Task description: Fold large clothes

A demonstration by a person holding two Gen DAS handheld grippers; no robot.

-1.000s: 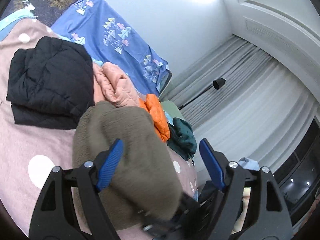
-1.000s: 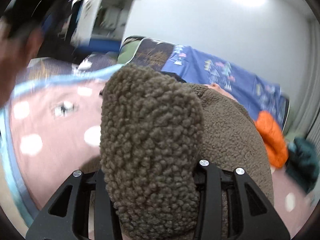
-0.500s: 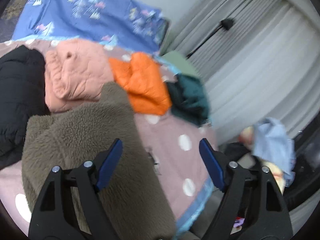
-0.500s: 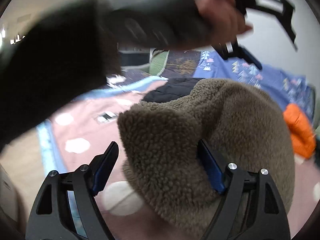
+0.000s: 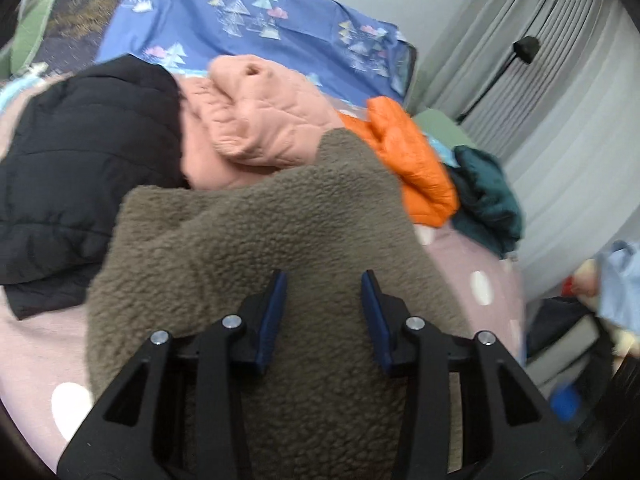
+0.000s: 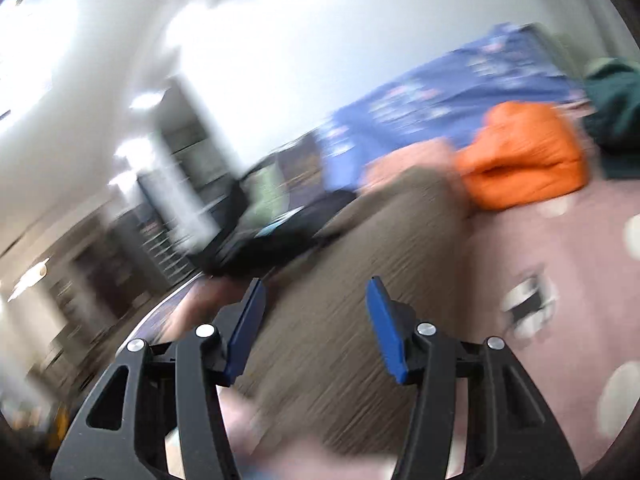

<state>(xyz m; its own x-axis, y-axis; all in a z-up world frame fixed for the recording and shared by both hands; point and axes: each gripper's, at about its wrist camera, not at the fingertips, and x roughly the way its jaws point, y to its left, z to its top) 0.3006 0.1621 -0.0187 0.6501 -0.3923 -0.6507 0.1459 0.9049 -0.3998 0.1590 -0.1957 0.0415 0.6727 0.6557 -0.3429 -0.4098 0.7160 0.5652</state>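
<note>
Fleece fills the lower middle of the left wrist view: an olive-brown sherpa garment point(image 5: 280, 240) lies bundled on the pink polka-dot bedspread point(image 5: 36, 360), and everything else can be placed from it. The left gripper point(image 5: 323, 320) hangs over the near part of that fleece with its blue pads point(image 5: 272, 320) at a narrowish gap; its jaws have just been closing, yet the pads stand clear of the pile, with only the fabric's surface showing beneath them — nothing is pinched. Just behind the fleece, touching its far edge, sit a black puffer jacket point(image 5: 80, 180) to the left and a pink quilted jacket point(image 5: 256, 120) in the middle. An orange puffer point(image 5: 408, 160) lies off the fleece's far right corner, with a dark teal garment point(image 5: 488, 200) beside that. A blue tree-print sheet point(image 5: 260, 28) covers the bed beyond them, and grey curtains point(image 5: 560, 100) hang to the right.

Blur smears the right wrist view, which is tilted. The right gripper point(image 6: 316, 320) is half apart, its jaws having just been closing after a wider spread, and no cloth sits between the pads — the fleece point(image 6: 380, 260) streaks past below and beyond them. Past its far end are the orange puffer point(image 6: 524, 164) and the blue sheet point(image 6: 440, 100); the bedspread point(image 6: 560, 260) runs along its right side.
</note>
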